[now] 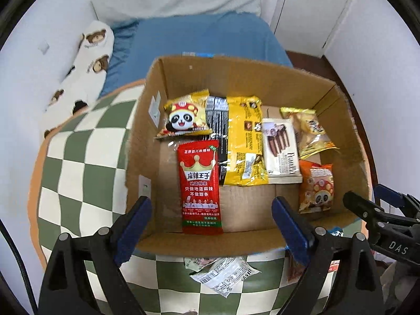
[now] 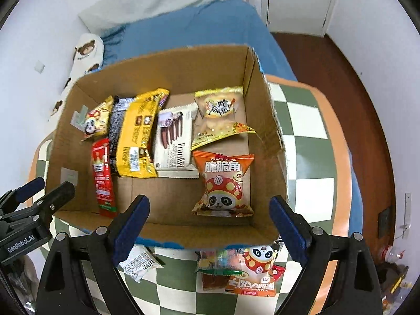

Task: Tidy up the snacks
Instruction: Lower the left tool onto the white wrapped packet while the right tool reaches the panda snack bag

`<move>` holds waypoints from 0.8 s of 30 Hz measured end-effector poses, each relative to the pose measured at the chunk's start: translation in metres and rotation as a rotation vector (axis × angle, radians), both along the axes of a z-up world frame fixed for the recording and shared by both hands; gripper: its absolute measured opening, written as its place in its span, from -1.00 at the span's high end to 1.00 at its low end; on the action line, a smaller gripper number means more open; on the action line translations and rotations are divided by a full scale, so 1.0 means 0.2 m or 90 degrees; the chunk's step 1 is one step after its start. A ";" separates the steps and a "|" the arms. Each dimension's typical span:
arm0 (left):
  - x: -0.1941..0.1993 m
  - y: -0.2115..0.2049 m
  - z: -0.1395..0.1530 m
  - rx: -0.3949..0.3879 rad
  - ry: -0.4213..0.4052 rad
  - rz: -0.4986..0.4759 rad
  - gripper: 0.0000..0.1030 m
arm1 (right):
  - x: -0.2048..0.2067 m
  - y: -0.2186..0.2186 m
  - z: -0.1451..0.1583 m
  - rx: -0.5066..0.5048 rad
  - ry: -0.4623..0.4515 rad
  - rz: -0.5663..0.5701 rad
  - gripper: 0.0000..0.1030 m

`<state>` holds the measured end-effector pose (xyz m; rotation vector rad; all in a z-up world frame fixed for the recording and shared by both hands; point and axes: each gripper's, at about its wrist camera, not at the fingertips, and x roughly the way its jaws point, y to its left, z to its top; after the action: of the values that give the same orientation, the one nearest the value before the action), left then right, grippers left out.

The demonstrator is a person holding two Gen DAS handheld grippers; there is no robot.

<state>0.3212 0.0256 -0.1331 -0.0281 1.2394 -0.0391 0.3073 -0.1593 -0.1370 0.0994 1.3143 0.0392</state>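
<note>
Both the left gripper (image 1: pixel 211 211) and the right gripper (image 2: pixel 210 210) hover side by side, jaws spread wide, holding nothing.

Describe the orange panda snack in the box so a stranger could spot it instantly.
Find the open cardboard box on the checkered mat. In its near right corner lies the orange panda snack bag. It is the only orange pack inside; the other panda pack there is yellow.

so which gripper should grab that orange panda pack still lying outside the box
Right. The orange panda pack lies on the checkered quilt just below the open right gripper; the left gripper faces the white wrapper instead.
</note>
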 end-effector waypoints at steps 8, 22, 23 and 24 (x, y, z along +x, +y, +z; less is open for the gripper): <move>-0.18 -0.05 0.20 0.005 -0.072 -0.012 -0.81 | -0.17 0.03 0.20 -0.012 -0.089 0.003 -0.83; -0.43 -0.06 0.46 -0.012 -0.159 -0.007 -0.81 | -0.47 0.06 0.53 0.011 -0.215 -0.001 -0.67; -0.44 -0.06 0.47 -0.014 -0.161 -0.005 -0.81 | -0.49 0.06 0.54 0.017 -0.213 -0.001 -0.61; -0.45 -0.05 0.47 -0.017 -0.163 -0.004 -0.81 | -0.50 0.05 0.54 0.026 -0.209 -0.003 -0.61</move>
<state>0.2315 0.0149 -0.0388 -0.0412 0.9830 -0.0618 0.2070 -0.1490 -0.0292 0.1248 0.9863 0.0755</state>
